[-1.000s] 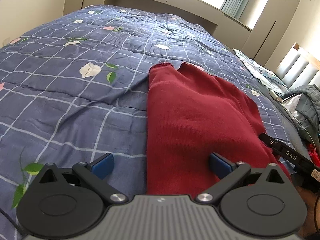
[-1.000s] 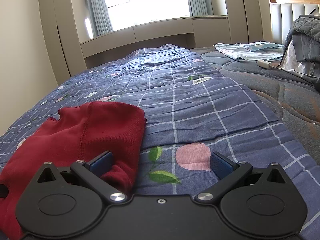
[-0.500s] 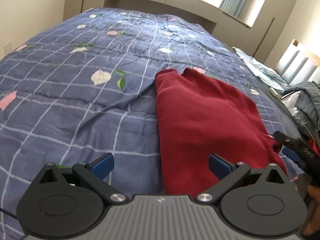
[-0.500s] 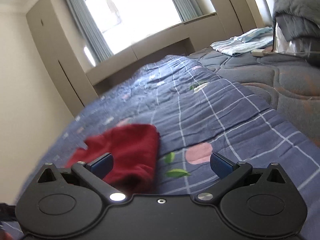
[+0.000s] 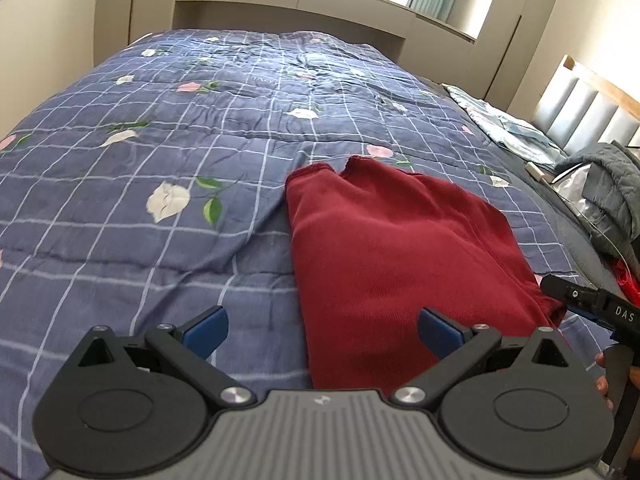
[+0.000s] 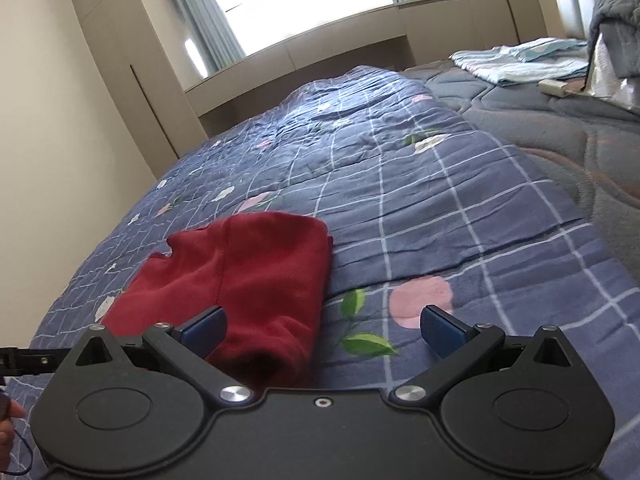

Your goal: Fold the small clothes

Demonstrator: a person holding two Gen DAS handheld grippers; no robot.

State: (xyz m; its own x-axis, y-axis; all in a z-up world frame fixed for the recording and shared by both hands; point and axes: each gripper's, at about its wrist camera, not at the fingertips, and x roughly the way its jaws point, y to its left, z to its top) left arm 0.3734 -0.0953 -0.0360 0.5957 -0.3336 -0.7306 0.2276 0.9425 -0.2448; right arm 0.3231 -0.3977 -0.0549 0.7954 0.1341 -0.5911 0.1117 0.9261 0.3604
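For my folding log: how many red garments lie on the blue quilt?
1. The red garment lies on the blue quilt, near its right side. Others may be hidden outside view.

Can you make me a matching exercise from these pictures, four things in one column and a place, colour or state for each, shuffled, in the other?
Things:
1. red garment
2. left claw
3. grey jacket
4. light blue cloth

Descriptions:
A. heaped near the headboard
B. open, holding nothing
C. folded flat at the far side of the bed, beyond the quilt
D. lying on the blue floral quilt

Pairs: 1-D, 2-B, 3-A, 4-C
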